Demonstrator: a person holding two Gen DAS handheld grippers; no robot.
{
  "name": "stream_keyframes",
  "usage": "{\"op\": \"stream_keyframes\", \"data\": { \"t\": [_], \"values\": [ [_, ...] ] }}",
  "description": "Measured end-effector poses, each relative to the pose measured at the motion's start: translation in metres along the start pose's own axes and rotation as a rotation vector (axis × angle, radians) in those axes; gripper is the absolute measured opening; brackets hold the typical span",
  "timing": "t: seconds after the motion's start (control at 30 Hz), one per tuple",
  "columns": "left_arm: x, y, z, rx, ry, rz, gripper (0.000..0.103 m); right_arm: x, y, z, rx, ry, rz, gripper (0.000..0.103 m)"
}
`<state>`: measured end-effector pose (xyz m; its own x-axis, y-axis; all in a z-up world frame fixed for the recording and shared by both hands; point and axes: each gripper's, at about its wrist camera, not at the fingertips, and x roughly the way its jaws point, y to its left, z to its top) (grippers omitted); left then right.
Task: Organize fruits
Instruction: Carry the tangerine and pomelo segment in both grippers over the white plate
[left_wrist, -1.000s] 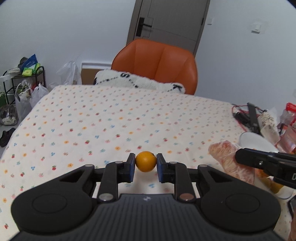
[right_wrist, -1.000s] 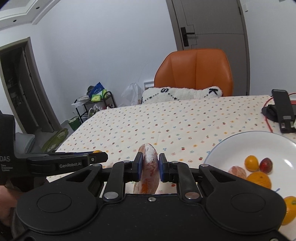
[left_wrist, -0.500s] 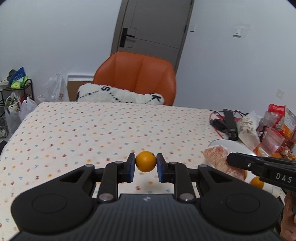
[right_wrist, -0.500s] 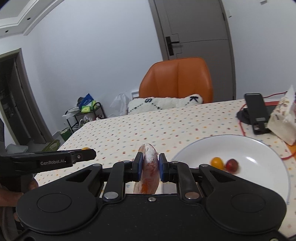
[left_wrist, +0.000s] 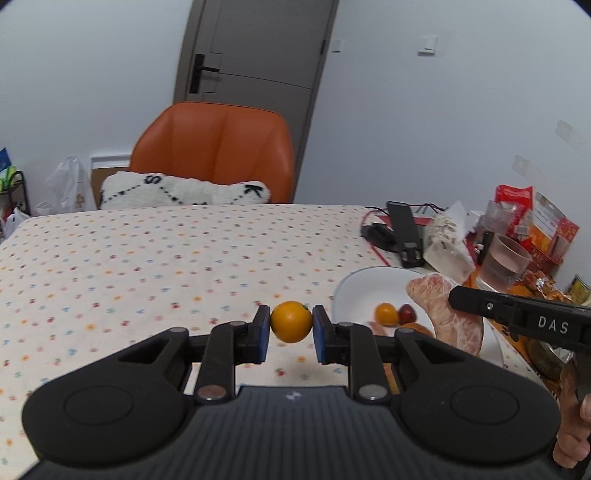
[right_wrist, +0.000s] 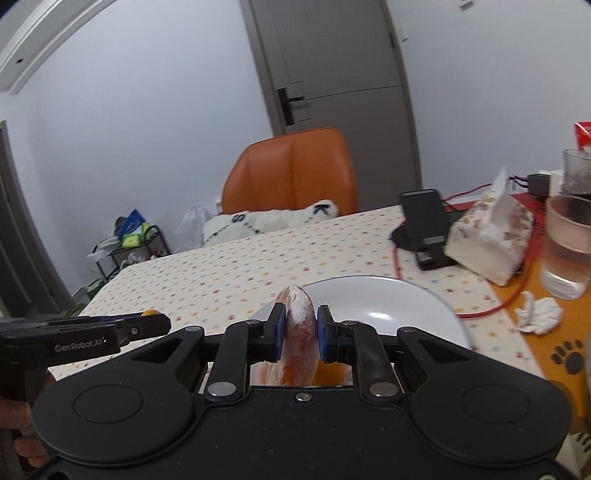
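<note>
- The left tool (left_wrist: 291, 335) is closed on a small round orange citrus fruit (left_wrist: 291, 321), pinched across its middle between the blue pads and held clear above the spotted cloth-covered surface (left_wrist: 147, 266), just left of the round white plate (left_wrist: 373, 288).
- The right tool (right_wrist: 301, 334) is closed on a pale pink peeled segment of pomelo-like fruit (right_wrist: 299, 332), which stands on edge between the pads; the left wrist view shows the same segment (left_wrist: 443, 310) hanging over the near right part of the plate.
- Already on the plate in the left wrist view: a small orange round fruit (left_wrist: 386, 313), a dark red small fruit (left_wrist: 407, 313) touching it, and what looks like more orange and pink pieces partly hidden behind the left tool's body.
- Judged from this, the task is partway done: some fruit is gathered on the plate, and two pieces are in the tools, not yet set down.
- What is left, as I read it: lower the pink segment onto the plate, then bring the citrus fruit across to join it. No other loose fruit shows on the cloth, though the cluttered right side, with a clear glass of water (right_wrist: 567, 247) and a white tissue pack (right_wrist: 487, 240), may hide some.
</note>
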<state>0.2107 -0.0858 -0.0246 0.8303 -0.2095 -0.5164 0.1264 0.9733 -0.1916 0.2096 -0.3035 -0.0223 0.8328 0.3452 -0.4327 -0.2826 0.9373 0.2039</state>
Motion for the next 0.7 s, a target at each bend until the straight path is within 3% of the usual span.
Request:
{"op": "stream_keyframes", "data": {
  "t": [0.7],
  "values": [
    [0.043,-0.051,0.004,0.059,0.045,-0.076,0.022,0.007,-0.053,0.002,0.041,-0.026,-0.105,0.016]
  ]
}}
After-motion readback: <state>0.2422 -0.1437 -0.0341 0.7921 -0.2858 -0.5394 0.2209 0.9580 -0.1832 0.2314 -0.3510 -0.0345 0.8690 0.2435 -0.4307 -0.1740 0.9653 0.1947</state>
